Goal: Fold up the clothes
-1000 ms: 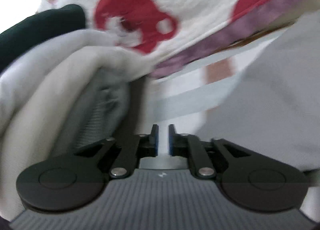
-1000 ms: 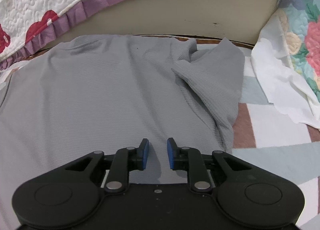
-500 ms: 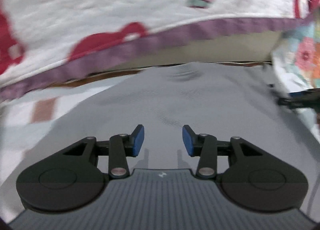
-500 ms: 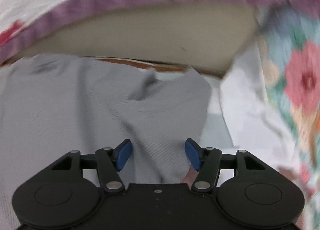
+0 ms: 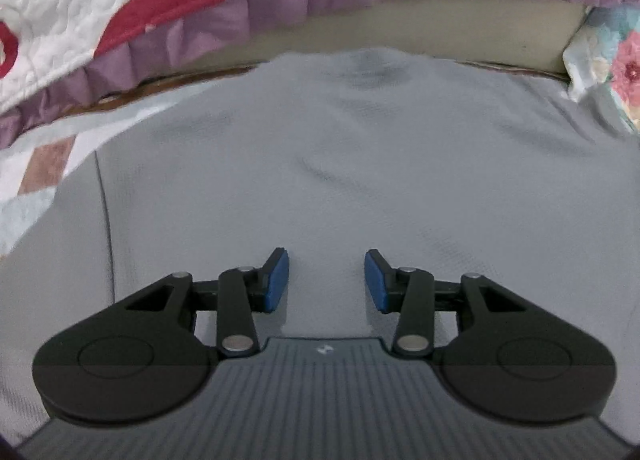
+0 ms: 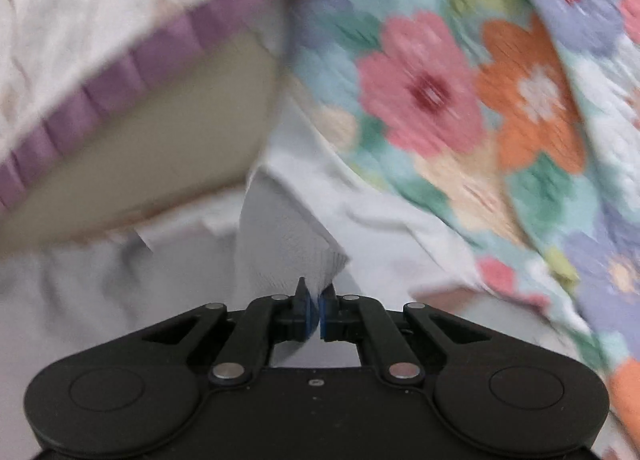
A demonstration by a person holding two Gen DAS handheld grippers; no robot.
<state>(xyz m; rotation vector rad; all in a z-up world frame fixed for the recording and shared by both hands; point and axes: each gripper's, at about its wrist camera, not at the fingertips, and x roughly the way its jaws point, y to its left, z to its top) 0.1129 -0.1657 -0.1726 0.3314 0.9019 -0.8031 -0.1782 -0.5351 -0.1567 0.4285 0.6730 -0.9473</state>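
A grey shirt (image 5: 360,163) lies spread flat on the bed and fills most of the left wrist view. My left gripper (image 5: 326,280) is open and empty, just above the shirt's middle. In the right wrist view my right gripper (image 6: 316,302) is shut on a fold of the grey shirt (image 6: 284,244), which stands up in a peak from the pads. The right view is blurred by motion.
A white quilt with red shapes and a purple frill (image 5: 224,19) hangs along the back over a beige mattress edge (image 5: 420,35). A floral quilt (image 6: 500,111) lies on the right. The patchwork sheet (image 5: 44,163) shows at the left.
My left gripper opened and swung from the pile at the left to over the shirt. My right gripper opened, moved right to the sleeve, then shut on the fabric.
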